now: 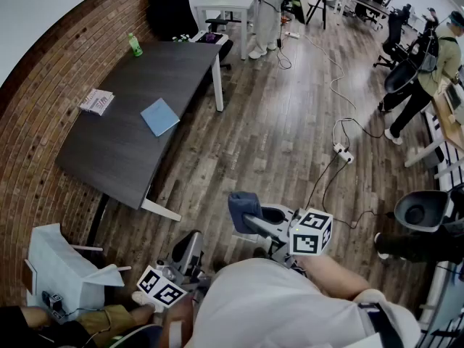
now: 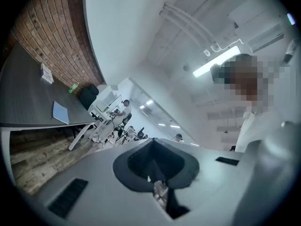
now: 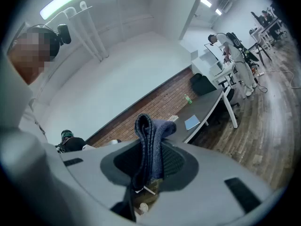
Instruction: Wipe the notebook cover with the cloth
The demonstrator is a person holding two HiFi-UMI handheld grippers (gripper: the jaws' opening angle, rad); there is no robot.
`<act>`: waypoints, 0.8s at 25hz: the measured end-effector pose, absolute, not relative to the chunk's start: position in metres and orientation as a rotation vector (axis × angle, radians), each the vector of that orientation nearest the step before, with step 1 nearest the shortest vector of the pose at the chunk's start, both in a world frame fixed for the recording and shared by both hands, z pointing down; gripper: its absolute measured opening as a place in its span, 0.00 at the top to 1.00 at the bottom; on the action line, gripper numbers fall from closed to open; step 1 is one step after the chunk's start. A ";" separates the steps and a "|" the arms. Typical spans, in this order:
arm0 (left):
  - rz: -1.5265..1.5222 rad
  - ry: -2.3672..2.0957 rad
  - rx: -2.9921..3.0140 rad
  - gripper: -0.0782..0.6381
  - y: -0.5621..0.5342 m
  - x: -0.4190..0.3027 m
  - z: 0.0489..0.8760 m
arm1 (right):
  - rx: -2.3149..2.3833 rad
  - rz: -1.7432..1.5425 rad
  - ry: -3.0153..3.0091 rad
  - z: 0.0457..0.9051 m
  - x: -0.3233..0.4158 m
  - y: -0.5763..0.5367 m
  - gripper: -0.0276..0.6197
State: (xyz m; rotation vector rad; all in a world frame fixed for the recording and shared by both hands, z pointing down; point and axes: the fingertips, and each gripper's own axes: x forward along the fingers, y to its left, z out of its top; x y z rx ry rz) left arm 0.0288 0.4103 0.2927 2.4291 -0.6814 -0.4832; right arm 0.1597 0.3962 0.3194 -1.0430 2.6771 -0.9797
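Right gripper [image 1: 255, 221]: jaws pinch the soft, limp cloth [image 1: 241, 207].
Left gripper [image 2: 155, 166]: jaws pressed together, empty.
Notebook [image 1: 159, 116]: light, may slide; steady its edge.

Open-plan office, floored in grey-brown wood planks [image 1: 283, 122], with white cables trailing to a power strip [image 1: 341, 151]. Closed on the left by a red brick wall [image 1: 43, 114], with plain white wall [image 2: 117, 32] above it. Against the brick, a long dark desk [image 1: 130, 151] on white legs. Past its far end, a bulky black chair [image 1: 170, 9] and a white table [image 1: 232, 2]. Along the right, dark office chairs [image 1: 397, 77]. Lit by a long ceiling strip light [image 2: 221, 60].
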 end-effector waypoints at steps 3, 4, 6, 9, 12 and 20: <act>-0.487 -0.679 2.429 0.88 0.414 0.032 0.296 | -1.047 -0.978 2.682 0.323 0.163 0.400 0.80; -0.488 -0.679 2.429 0.88 0.414 0.033 0.297 | -1.048 -0.977 2.684 0.324 0.163 0.400 0.80; -0.489 -0.679 2.428 0.88 0.414 0.033 0.298 | -1.049 -0.974 2.688 0.324 0.163 0.400 0.80; -0.488 -0.677 2.428 0.88 0.416 0.034 0.298 | -1.051 -0.972 2.690 0.324 0.165 0.402 0.80; -0.490 -0.677 2.430 0.88 0.421 0.037 0.299 | -1.052 -0.966 2.694 0.325 0.168 0.406 0.80; -0.492 -0.679 2.431 0.88 0.426 0.037 0.300 | -1.048 -0.963 2.700 0.327 0.167 0.411 0.80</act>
